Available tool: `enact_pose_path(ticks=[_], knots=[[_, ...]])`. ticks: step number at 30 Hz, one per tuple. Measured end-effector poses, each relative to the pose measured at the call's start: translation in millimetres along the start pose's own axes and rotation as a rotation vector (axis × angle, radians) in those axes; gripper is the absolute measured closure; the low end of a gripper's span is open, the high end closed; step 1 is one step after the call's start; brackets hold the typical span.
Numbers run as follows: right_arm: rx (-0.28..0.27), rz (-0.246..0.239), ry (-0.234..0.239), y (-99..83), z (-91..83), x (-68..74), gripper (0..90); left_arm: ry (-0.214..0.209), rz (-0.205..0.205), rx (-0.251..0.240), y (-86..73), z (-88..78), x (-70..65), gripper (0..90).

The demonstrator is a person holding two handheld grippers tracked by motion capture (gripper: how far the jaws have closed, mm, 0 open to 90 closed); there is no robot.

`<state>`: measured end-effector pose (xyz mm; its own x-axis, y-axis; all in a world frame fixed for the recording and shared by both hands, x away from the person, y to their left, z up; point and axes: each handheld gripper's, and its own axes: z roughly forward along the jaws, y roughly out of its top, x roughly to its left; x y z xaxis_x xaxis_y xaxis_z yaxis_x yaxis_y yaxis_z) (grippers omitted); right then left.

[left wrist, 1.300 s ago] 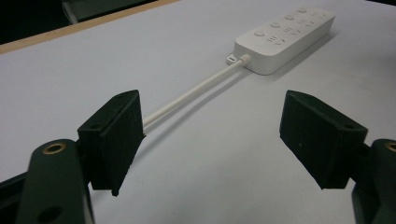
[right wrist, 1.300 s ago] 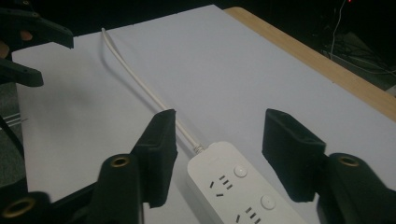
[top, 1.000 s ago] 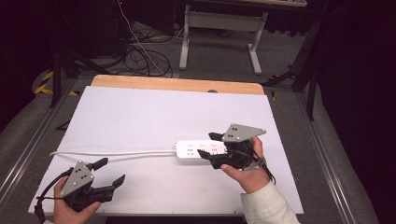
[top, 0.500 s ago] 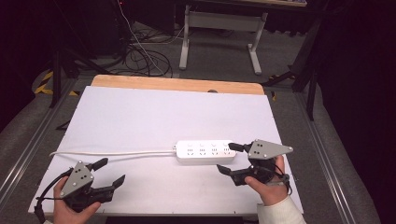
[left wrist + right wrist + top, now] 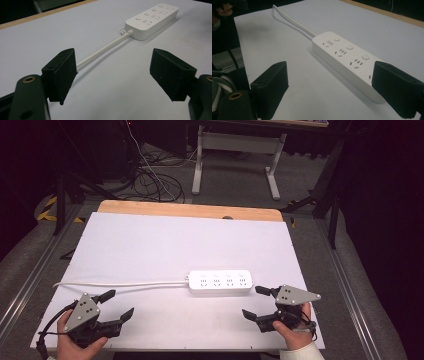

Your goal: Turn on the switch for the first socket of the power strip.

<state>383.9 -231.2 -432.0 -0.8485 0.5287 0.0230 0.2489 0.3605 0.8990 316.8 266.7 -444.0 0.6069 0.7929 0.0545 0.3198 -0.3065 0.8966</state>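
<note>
A white power strip [image 5: 220, 282] with several sockets lies flat on the white table top, right of centre; its white cord [image 5: 120, 284] runs left to the table's left edge. My right gripper [image 5: 256, 302] stands open just in front of the strip's right end, apart from it. In the right gripper view the power strip [image 5: 345, 60] runs between the spread jaws, its near end by the right one. My left gripper [image 5: 117, 304] is open near the front left corner, nothing in it. In the left gripper view the cord [image 5: 102, 51] leads from the left jaw to the power strip [image 5: 152, 20].
The white board [image 5: 165, 245] covers a wooden table whose bare strip [image 5: 190, 211] shows at the far edge. Behind the table stand a grey metal frame [image 5: 235, 150] and loose black cables [image 5: 150, 180] on the floor. Metal rails flank the table.
My right gripper has drawn back from the power strip, moving right and toward the front edge, with its jaws open. The strip stays flat on the table. The left gripper has barely moved.
</note>
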Motion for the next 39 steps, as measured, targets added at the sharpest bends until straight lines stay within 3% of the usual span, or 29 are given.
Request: enact_pose_path(ticks=[6,14,25,34,39], knots=[[0.020,0.050,-0.016,-17.9,1.9,-3.0,13.2,-0.003,-0.006,-0.004,-0.2,-0.5,-1.4,22.4],[0.058,0.042,-0.038,-35.9,5.1,-4.7,12.7,-0.007,0.003,0.001,-0.3,-1.8,-1.2,22.3],[0.042,0.124,-0.048,-50.0,7.7,-8.5,12.7,-0.004,0.000,0.009,-0.7,-0.3,-0.8,22.2],[0.066,0.077,-0.139,-49.2,5.4,-7.3,12.5,0.008,-0.016,0.013,-1.7,0.2,2.2,22.2],[0.065,0.068,-0.136,-49.2,5.5,-7.6,12.4,0.010,-0.014,0.009,-1.8,0.3,3.2,22.1]])
